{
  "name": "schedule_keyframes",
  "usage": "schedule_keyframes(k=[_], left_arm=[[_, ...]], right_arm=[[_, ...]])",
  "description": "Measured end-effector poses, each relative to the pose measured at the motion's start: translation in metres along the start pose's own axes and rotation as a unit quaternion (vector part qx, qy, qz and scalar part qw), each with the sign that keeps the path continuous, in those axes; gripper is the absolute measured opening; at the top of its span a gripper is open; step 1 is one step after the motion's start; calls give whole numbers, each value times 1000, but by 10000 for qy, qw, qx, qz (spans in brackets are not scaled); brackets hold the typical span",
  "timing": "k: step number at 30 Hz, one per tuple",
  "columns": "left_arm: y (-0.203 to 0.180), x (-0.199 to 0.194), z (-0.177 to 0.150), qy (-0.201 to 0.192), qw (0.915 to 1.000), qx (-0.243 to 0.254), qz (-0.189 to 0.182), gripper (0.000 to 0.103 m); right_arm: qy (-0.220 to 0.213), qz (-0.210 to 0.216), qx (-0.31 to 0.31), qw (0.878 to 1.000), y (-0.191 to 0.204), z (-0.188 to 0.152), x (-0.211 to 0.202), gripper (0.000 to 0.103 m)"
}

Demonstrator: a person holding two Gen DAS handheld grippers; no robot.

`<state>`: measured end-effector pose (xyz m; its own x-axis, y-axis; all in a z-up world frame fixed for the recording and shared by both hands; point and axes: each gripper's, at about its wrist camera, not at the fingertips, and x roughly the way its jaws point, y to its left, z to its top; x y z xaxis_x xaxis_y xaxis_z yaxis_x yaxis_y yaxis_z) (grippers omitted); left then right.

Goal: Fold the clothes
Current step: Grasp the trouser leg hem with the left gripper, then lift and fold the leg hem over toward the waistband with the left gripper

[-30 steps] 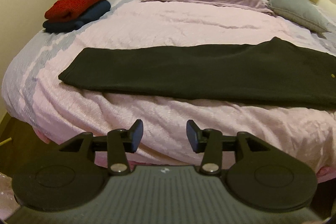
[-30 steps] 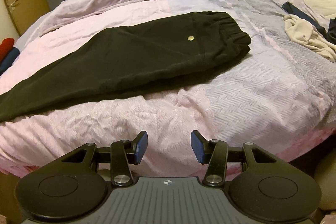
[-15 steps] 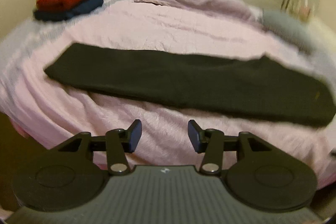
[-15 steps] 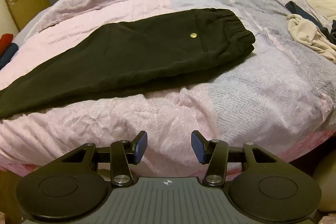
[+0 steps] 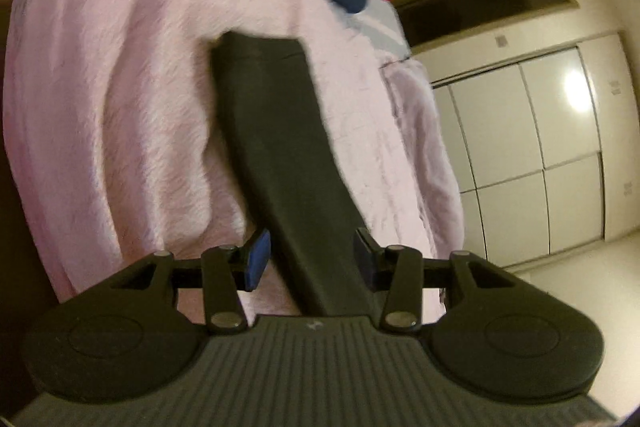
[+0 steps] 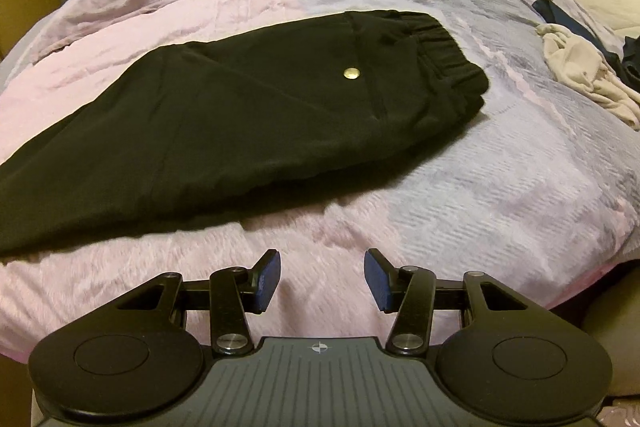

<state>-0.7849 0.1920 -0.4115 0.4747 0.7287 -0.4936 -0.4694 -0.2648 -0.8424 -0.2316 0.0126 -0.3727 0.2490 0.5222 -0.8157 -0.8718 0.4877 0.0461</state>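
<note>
Black trousers [image 6: 248, 115]: halved lengthwise, flat on bed [image 6: 500, 187]. Left gripper [image 5: 308, 259], right gripper [image 6: 320, 281]: agape, empty. Cross-fold seemingly pending; grip leg end.

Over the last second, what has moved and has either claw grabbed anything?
The left claw has swung round and rolled: its view is now tilted, looking along the long black trousers towards the leg end, open jaws either side of the cloth, not closed. The right claw stayed open, edging slightly closer over the pink bedspread. The trousers lie as before.
</note>
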Motion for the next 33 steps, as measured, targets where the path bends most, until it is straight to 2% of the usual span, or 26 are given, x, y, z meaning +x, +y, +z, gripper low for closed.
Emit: schedule_keyframes(k=[5, 9, 12, 13, 15, 16, 17, 18, 19, 21, 22, 23, 24, 26, 28, 31, 33], left_arm=[[17, 15, 3, -224, 9991, -347, -104, 39], [18, 22, 9, -419, 9981, -367, -251, 39], [18, 28, 7, -463, 9985, -243, -191, 39], [18, 31, 6, -473, 9986, -197, -165, 38], [17, 32, 5, -554, 9983, -136, -96, 30], [15, 32, 4, -591, 9982, -62, -17, 28], [13, 32, 4, -629, 9980, 12, 62, 16], [11, 32, 3, -666, 9976, 86, 141, 12], [1, 31, 2, -707, 9963, 395, 302, 12], [-25, 29, -3, -786, 9871, 1208, 692, 9], [-43, 29, -8, -857, 9770, 1747, 876, 9], [-61, 30, -14, -937, 9621, 2336, 1052, 9], [-80, 31, -21, -1020, 9453, 2880, 1144, 8], [-116, 34, -41, -1178, 9057, 3895, 1189, 8], [-148, 37, -68, -1306, 8581, 4849, 1072, 8], [-185, 50, -121, -1366, 7734, 6154, 674, 8], [-183, 67, -162, -931, 7320, 6734, 447, 8]], right_arm=[[-45, -18, -50, 10000, 9, 9, 7, 50], [-115, -74, -35, 9999, 12, 16, 11, 50], [-132, -63, 14, 9999, 11, 18, 14, 50], [-123, -72, 19, 9999, 11, 18, 15, 50], [-105, -89, 28, 9999, 10, 19, 17, 50], [-97, -98, 32, 9999, 9, 19, 18, 50], [-88, -106, 37, 9999, 9, 20, 19, 50], [-79, -115, 41, 9999, 8, 20, 20, 50], [-71, -123, 46, 9999, 8, 20, 21, 50], [-75, -137, 57, 9999, 6, 21, 21, 50], [-83, -146, 70, 9998, 5, 22, 21, 50], [-91, -158, 91, 9998, 3, 23, 21, 50], [-99, -171, 117, 9997, 1, 23, 21, 50], [-110, -189, 170, 9996, -3, 24, 21, 50], [-136, -217, 249, 9994, -6, 23, 21, 50], [-187, -251, 381, 9988, -10, 24, 21, 50], [-264, -270, 494, 9981, -13, 24, 20, 50]])
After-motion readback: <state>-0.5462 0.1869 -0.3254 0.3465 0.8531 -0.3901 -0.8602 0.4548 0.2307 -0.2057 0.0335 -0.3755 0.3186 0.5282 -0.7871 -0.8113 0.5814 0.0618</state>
